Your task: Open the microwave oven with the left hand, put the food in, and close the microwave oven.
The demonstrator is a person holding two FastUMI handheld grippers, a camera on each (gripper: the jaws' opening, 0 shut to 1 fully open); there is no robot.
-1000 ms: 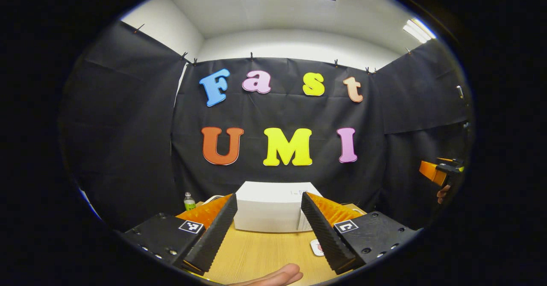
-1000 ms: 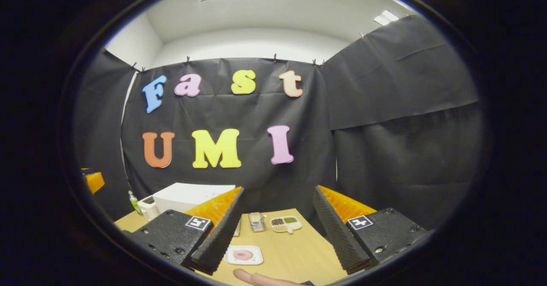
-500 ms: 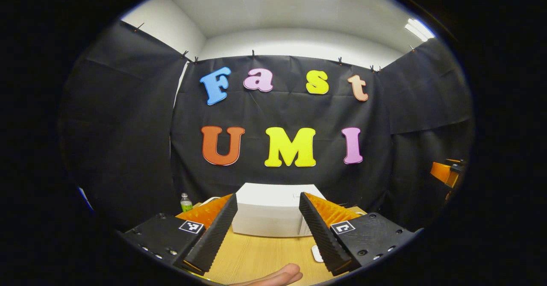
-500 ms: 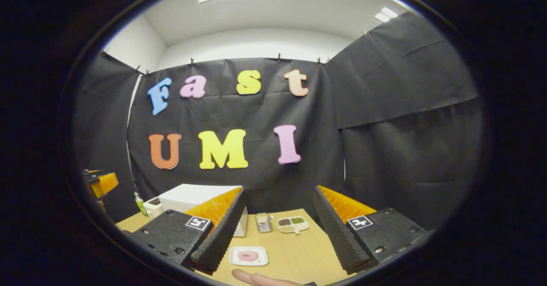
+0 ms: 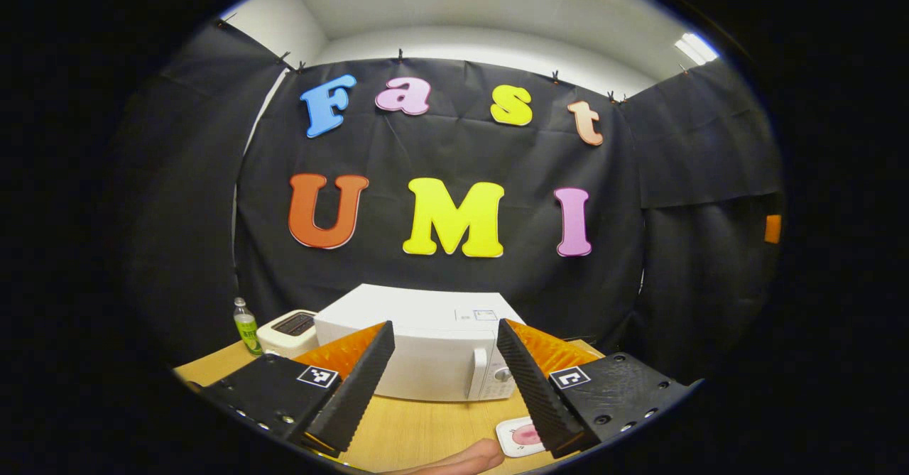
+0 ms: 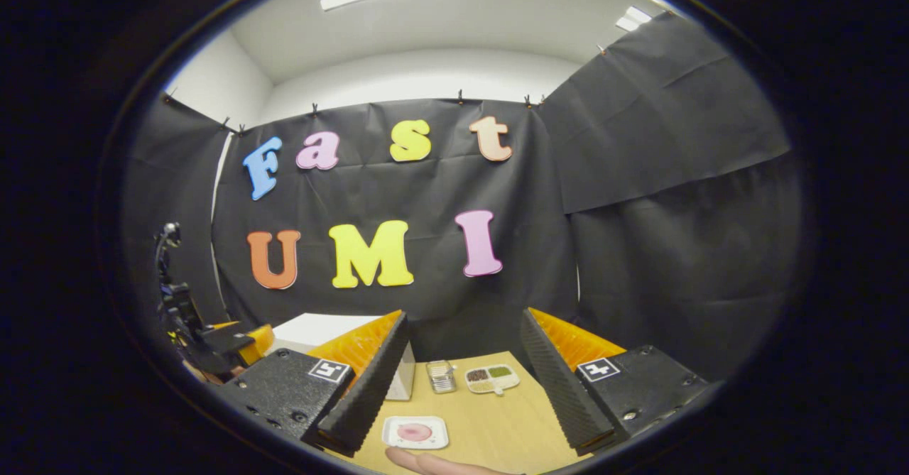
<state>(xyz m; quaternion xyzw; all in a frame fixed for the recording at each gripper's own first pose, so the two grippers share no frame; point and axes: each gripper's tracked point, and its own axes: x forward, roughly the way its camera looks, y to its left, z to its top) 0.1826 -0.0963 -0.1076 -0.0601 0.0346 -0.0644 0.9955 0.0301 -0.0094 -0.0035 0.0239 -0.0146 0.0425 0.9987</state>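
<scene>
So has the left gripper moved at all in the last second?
Yes. In the left gripper view the microwave now shows its front, plus a toaster: the left gripper dipped and closed in.

White microwave [image 5: 426, 347] shut; pink food [image 6: 415, 432], apparently plated.

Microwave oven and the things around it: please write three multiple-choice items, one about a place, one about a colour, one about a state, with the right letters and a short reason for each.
1. Where does the toaster stand?
A. on top of the microwave oven
B. between the bottle and the microwave oven
C. on the plate

2. What colour is the food on the white plate?
A. pink
B. blue
C. black

3. What is the state of the microwave oven?
A. door wide open
B. lying on its side
C. door closed

Answers: 1 B, the toaster sits right of the green bottle; 2 A, a pink patch lies on the plate; 3 C, the door is flush with the front.
</scene>
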